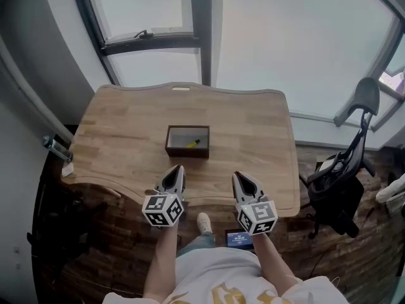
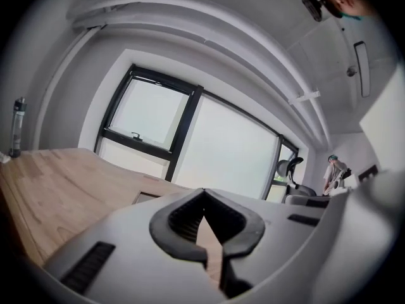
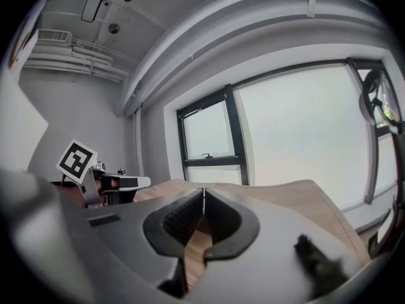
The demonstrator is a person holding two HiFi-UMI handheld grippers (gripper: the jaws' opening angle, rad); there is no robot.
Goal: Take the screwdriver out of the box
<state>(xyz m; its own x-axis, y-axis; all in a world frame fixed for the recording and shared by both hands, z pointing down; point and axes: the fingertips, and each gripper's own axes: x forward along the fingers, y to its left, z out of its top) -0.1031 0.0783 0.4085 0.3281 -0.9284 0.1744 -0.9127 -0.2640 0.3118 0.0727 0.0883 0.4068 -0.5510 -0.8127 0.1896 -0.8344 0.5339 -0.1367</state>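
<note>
A small dark brown box (image 1: 187,141) sits near the middle of the wooden table (image 1: 126,132). A yellow-handled screwdriver (image 1: 192,143) lies inside it. My left gripper (image 1: 178,170) hovers over the table's near edge, just short of the box, jaws shut with nothing between them. My right gripper (image 1: 237,176) hangs beside it to the right, also shut and empty. In the left gripper view the box (image 2: 145,197) shows as a low dark rim ahead of the gripper (image 2: 203,192). In the right gripper view the tips (image 3: 204,191) meet, and the left gripper (image 3: 95,182) shows at left.
A window wall runs behind the table. A black office chair (image 1: 345,170) stands at the right. A bottle (image 1: 56,148) sits at the table's left edge. A phone or small screen (image 1: 239,238) lies on the floor by the person's feet. The tabletop around the box is bare wood.
</note>
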